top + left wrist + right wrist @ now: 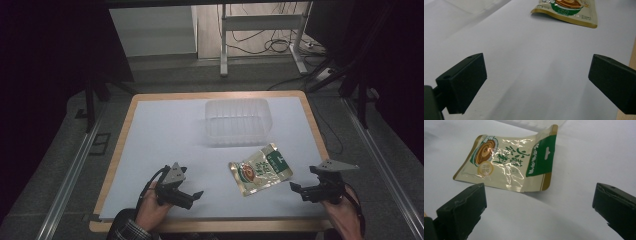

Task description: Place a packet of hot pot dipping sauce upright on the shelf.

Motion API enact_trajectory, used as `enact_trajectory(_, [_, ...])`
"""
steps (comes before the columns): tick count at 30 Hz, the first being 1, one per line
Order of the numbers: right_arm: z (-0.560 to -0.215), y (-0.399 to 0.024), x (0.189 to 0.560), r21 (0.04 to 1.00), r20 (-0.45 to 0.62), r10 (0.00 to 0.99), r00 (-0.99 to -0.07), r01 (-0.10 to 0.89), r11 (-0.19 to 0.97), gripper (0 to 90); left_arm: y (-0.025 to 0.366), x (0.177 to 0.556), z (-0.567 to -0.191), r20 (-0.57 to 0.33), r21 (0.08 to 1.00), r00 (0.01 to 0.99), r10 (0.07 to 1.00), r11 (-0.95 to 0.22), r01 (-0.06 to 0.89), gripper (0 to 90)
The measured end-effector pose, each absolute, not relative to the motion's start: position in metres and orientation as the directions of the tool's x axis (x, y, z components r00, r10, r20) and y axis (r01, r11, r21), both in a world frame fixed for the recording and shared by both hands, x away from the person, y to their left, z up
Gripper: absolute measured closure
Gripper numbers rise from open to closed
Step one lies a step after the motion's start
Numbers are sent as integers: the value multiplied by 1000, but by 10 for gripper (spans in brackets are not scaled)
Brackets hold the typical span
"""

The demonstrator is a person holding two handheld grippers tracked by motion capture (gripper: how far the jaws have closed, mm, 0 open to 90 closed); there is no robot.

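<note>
A shiny food pouch (261, 170) with gold edges, a green band and a bowl picture lies flat on the white table top (170, 135), right of centre. The same pouch (509, 160) lies just beyond the right gripper's wide-apart jaws. My right gripper (300, 190) stands open a short way to the pouch's right, nothing between its fingers. Near the front edge at the left, my left gripper (192, 198) is open and points toward the pouch (566, 11), well short of it.
A clear plastic tub (237, 121) stands behind the pouch at the back middle of the table. The wooden table rim (120, 145) borders the white surface. Beyond it are floor rails, a metal stand and cables.
</note>
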State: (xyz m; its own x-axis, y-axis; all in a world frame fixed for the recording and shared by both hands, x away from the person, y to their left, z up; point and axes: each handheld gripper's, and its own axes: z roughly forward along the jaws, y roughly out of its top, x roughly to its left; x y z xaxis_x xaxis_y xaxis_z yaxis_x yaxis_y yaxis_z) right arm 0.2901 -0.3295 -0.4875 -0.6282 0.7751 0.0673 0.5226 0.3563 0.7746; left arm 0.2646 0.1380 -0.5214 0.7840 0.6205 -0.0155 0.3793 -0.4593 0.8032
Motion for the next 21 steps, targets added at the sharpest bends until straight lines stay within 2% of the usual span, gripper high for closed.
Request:
enact_trajectory(7, [-487,-323,293,781,43,782,-622,509,362,3,138,264,-521,-14,803,784,620,-460,378,15])
enact_trajectory(21, [-489,-317,306,769,77,803,-591,548,330,17,137,264,-522,-10,801,787,617,-466,376,15])
